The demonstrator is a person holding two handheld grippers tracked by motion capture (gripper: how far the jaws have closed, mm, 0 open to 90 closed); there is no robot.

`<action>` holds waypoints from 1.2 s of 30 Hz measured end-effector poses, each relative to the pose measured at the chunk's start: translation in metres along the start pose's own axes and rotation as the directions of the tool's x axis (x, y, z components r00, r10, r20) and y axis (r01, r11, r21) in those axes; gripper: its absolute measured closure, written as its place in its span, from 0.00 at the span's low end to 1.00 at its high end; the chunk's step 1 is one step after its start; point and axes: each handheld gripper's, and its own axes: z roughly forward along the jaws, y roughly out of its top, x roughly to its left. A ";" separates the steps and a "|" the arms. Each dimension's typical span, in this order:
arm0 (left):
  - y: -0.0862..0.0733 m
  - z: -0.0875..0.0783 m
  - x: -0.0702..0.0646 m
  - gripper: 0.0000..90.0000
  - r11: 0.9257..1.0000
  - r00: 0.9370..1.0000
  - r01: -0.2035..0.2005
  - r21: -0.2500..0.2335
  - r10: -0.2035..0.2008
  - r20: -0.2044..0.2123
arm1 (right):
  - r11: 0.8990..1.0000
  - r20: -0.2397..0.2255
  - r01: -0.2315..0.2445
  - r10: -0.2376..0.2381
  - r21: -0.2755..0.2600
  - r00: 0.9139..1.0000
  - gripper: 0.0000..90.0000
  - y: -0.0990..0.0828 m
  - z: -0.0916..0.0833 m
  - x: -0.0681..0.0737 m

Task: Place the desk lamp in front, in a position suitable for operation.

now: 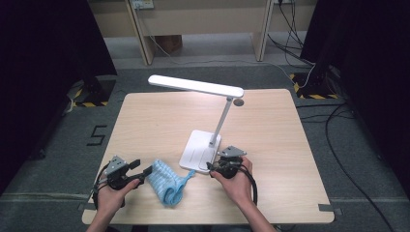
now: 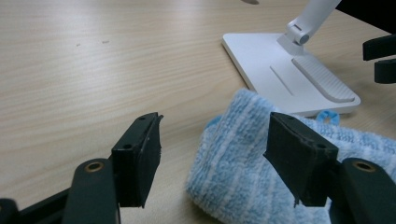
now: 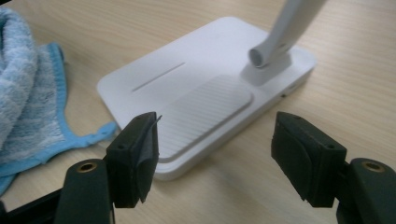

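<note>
Sitting on the wooden table (image 1: 159,116), the blue towel (image 1: 167,183) lies bunched up just left of the white lamp's base (image 1: 198,150). The left gripper (image 1: 145,173) has its jaws spread apart right at the towel's edge, not pinching it. The right gripper (image 1: 212,166) is wide open too, hovering at the base's near corner, holding nothing.

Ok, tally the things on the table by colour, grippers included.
White: 1, desk lamp
Blue: 1, towel
Black: 2, left gripper and right gripper, both open
Total: 4
</note>
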 end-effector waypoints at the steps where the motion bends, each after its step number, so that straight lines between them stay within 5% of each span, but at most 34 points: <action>1: 0.001 0.000 -0.001 0.40 1.000 1.000 -0.005 0.000 0.005 0.007 | 1.000 0.000 -0.013 0.013 -0.009 1.000 0.36 -0.001 -0.002 -0.003; 12: 0.027 0.011 -0.026 0.49 0.999 0.996 -0.053 -0.005 0.053 0.070 | 0.996 0.015 -0.039 0.041 -0.074 0.999 0.39 0.004 -0.014 -0.038; 18: 0.047 0.030 -0.045 0.54 0.995 0.991 -0.083 0.058 0.077 0.112 | 0.994 0.021 -0.015 0.017 -0.112 1.000 0.42 0.024 -0.018 -0.053; 28: 0.058 0.069 -0.068 0.57 0.977 0.975 -0.148 0.150 0.119 0.188 | 0.991 0.000 -0.014 0.014 -0.134 1.000 0.46 0.045 -0.020 -0.062; 36: 0.052 0.099 -0.070 0.50 0.963 0.972 -0.172 0.209 0.132 0.195 | 0.983 -0.011 0.020 -0.022 -0.180 1.000 0.40 0.062 -0.019 -0.064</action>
